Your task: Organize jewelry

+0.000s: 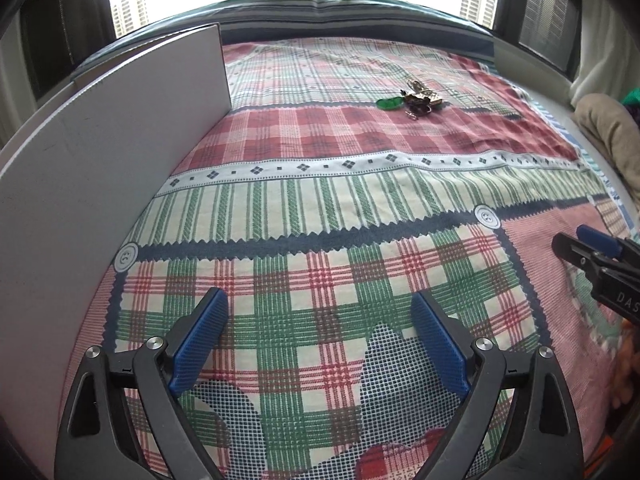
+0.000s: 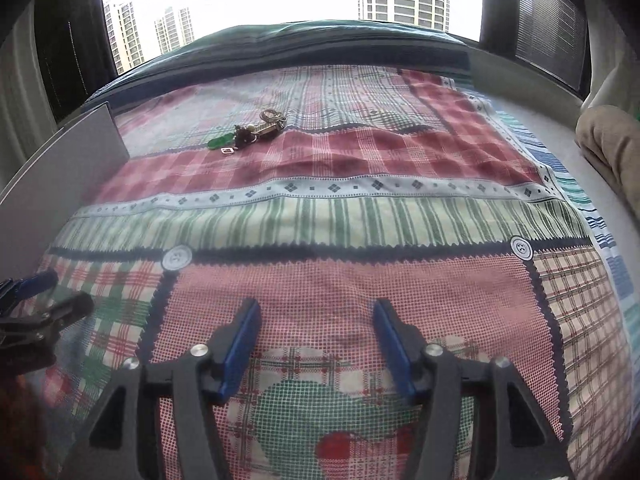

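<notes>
A small heap of jewelry (image 1: 416, 98) lies far up the patchwork bedspread, with a green pendant (image 1: 389, 103) at its left edge; in the right wrist view the same heap (image 2: 256, 128) sits left of centre with its green pendant (image 2: 219, 142). My left gripper (image 1: 318, 300) hovers low over the near checked patch, open wide, nothing between its blue pads. My right gripper (image 2: 316, 310) is open over the pink patch, also holding nothing. Each gripper shows at the other view's edge: the right one (image 1: 576, 240) and the left one (image 2: 48, 288). Both are well short of the jewelry.
A white board or box wall (image 1: 100, 168) stands upright along the left side of the bed. A beige cushion (image 1: 612, 132) rests at the right edge. A window with tower blocks is behind the bed's far end.
</notes>
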`<state>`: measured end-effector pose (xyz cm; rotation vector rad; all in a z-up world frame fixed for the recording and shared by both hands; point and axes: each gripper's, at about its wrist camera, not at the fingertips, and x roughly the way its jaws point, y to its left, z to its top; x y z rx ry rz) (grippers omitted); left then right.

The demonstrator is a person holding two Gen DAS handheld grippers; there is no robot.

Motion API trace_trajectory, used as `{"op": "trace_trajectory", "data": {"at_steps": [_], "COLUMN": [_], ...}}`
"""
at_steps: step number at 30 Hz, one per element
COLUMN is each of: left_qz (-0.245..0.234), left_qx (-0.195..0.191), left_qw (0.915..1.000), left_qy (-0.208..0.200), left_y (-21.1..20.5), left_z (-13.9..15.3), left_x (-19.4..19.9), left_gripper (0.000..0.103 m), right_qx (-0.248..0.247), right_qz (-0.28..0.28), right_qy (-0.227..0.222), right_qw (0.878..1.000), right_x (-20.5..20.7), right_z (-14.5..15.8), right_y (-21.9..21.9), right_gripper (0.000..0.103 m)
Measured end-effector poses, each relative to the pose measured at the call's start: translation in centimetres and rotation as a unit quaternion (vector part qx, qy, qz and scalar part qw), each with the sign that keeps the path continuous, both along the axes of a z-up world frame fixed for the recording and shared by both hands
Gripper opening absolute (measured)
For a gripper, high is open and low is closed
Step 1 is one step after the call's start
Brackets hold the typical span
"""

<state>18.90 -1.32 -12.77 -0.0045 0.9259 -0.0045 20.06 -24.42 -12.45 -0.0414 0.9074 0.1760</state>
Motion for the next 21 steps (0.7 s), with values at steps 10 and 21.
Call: {"op": "trace_trajectory", "data": {"at_steps": [10,21], "left_qz": [0.004,-0.011], "left_qx": [-0.001,-0.025], "left_qw": [1.0,0.9995], "left_qy": [0.006,0.016], "left_y": [-0.05,0.48], "left_z": [-0.29,0.15], "left_x": [0.41,0.68], "left_gripper": [0.1,0.1], "right_qx": [-0.026,-0.023], "right_qz": [0.003,0.004], "right_qy": [0.001,0.002], "right_qw": [1.0,1.0], "right_x": [0.17,0.12], "right_z": [-0.29,-0.3], "right_y": [0.66,0.6], "right_gripper": [0.066,0.067]}}
